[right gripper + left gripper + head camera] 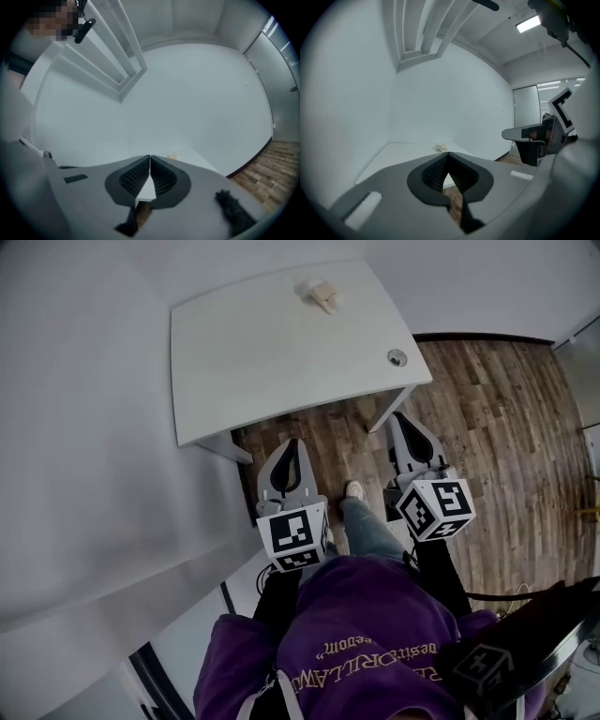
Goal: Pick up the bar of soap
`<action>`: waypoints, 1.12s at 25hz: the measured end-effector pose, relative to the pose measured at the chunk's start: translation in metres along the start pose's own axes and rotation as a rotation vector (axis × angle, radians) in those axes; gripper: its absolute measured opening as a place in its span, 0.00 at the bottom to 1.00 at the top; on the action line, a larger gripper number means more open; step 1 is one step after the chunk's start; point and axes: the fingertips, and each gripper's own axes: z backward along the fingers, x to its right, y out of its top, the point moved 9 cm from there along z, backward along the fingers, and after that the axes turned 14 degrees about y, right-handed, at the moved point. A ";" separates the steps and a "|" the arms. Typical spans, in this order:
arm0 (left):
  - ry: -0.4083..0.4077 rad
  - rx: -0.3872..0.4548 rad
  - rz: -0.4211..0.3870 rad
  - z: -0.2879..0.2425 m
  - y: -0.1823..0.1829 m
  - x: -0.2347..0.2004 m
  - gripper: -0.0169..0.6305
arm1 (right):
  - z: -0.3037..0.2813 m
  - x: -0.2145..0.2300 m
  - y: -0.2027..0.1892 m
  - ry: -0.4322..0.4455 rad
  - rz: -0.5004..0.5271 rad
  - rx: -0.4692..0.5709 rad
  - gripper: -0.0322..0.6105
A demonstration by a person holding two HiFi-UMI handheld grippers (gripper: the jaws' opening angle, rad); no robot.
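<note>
The small, pale cream bar of soap (pixel 322 293) lies untouched near the far edge of the white rectangular counter (pixel 262 352), close to the wall and well apart from both grippers. A small round metal fitting (pixel 397 357) sits at the counter's near right corner, away from the soap. The grey left gripper (pixel 292 442) hangs over the brown wooden floor (pixel 487 418) just short of the counter's near edge; its own view shows the jaws pressed together with nothing between them, the soap (pixel 440 148) visible far ahead across the white top. The grey right gripper (pixel 399 418) is likewise clenched and empty, held beside the counter's near right leg. The person in the purple sweatshirt (pixel 366 634) stands back from the counter. Judged from this, nothing of the task is done: the approach, the opening of the jaws, the grasp and the lift all remain.
</note>
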 end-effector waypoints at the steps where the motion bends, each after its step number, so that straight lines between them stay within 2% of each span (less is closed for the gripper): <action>1: 0.009 -0.004 0.003 -0.010 0.001 0.002 0.03 | -0.007 0.008 0.001 0.009 -0.001 -0.005 0.06; 11: 0.044 0.002 0.006 -0.100 0.038 0.049 0.03 | -0.065 0.097 0.030 0.056 -0.007 -0.029 0.06; 23: 0.097 -0.039 0.020 -0.154 0.035 0.079 0.04 | -0.100 0.164 0.033 0.105 -0.014 -0.059 0.06; 25: 0.087 -0.051 0.004 -0.164 0.035 0.082 0.04 | -0.107 0.173 0.034 0.103 -0.020 -0.063 0.06; 28: 0.070 -0.019 -0.058 -0.180 0.042 0.086 0.04 | -0.120 0.182 0.034 0.102 -0.045 -0.059 0.06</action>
